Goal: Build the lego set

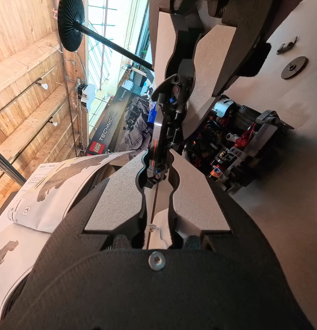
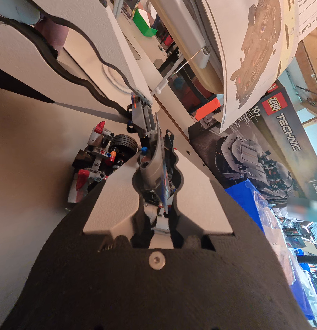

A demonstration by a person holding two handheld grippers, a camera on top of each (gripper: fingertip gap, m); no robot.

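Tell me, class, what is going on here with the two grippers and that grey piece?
Both handheld grippers grip one long grey and black Lego sub-assembly between them, held in the air. The left gripper clamps one end and the right gripper the other. The partly built car sits on the table beyond, and the set's box and the open instruction booklet lie nearby.

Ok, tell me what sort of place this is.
Probably a home workshop or hobby room. A wooden plank ceiling with spotlights is overhead, a toy set box leans beside an open instruction booklet, and a half-built model car sits on the pale table.
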